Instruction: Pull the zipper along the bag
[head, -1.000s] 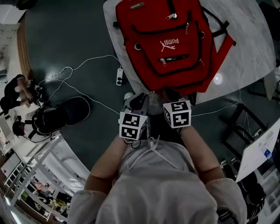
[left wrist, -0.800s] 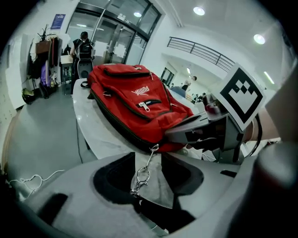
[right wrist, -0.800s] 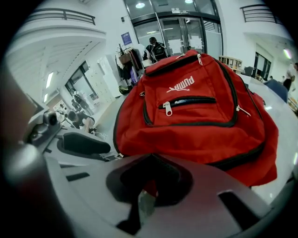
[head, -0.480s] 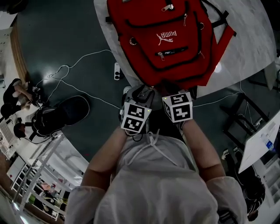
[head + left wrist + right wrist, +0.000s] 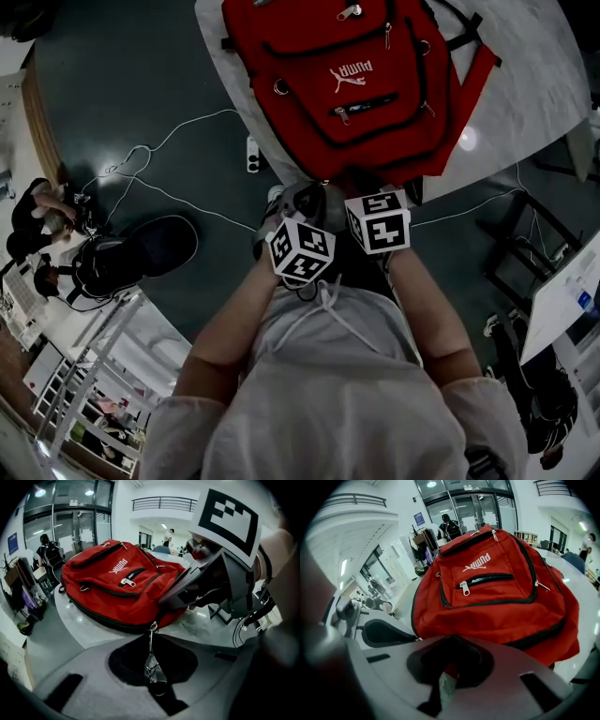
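- Zipper pull (image 5: pixel 151 667) is pinched in my left tongs (image 5: pixel 151 679), jaws pressed together on it at the lower centre of the left gripper view. The thin metal pull runs straight up to its slider (image 5: pixel 152 627), on the black zipper track (image 5: pixel 103 618) along the near edge of the bag (image 5: pixel 117 583).
- My right tongs (image 5: pixel 444 686) are closed on the bag's near edge. Red fabric and a pale scrap sit in the dark gap between the jaws, low in the right gripper view.
- That red bag lies flat on a pale marble worktop (image 5: pixel 525 103), filling the upper middle of the head view, with its near edge close to the rim on my side.
- Its front faces up, with a white logo (image 5: pixel 477 562) and a small silver puller (image 5: pixel 465 588) on a short black zip just below.
- In the left gripper view, the right tongs' marker cube (image 5: pixel 229 513) and dark body fill the upper right and cover the bag's right-hand side.
- In the head view both cubes sit over the jaws and the pinched edge, so the grip cannot be read there.
- On the dark floor left of the worktop lie a white power strip (image 5: pixel 252 155), thin white cables (image 5: pixel 169 141) and a dark floor bag (image 5: pixel 141 248).
- A seated person (image 5: pixel 37 202) is at the far left edge of the head view, and a black chair frame (image 5: pixel 525 244) stands at the right.
- A person wearing a backpack (image 5: pixel 449 527) stands by glass doors at the top of the right gripper view.
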Available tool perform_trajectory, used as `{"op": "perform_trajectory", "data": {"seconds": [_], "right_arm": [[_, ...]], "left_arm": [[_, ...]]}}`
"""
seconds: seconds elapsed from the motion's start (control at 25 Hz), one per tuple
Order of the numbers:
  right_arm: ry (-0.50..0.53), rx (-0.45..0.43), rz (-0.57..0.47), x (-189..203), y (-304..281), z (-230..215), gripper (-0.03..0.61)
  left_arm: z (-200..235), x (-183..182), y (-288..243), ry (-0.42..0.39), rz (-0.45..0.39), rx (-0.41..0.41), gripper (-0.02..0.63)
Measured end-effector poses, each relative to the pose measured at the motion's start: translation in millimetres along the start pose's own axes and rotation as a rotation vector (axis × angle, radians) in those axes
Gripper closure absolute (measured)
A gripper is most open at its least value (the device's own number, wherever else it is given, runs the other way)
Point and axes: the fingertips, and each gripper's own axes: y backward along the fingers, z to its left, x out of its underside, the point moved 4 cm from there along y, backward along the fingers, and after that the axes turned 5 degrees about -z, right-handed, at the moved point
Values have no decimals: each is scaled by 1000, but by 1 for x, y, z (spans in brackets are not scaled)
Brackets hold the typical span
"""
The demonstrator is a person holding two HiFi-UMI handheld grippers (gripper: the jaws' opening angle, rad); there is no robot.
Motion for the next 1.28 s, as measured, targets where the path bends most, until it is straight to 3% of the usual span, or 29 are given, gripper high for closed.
{"op": "perform_trajectory", "data": {"seconds": [0.12, 0.48, 0.88, 1.08, 1.28], "right_arm": [[6, 13, -5, 0, 1, 1, 552], [33, 28, 29, 0, -1, 2, 552], [44, 30, 58, -1, -1, 1, 552], [42, 28, 77, -1, -2, 1, 552], [23, 19, 100, -2, -3, -1, 552]], "left_arm": [[-3, -1, -1, -6, 10, 12, 591], [1, 1, 0, 147, 27, 141, 592], [23, 6, 9, 115, 24, 105, 592], [41, 9, 14, 205, 5, 103, 592], [55, 9, 14, 194, 4, 91, 592]]}}
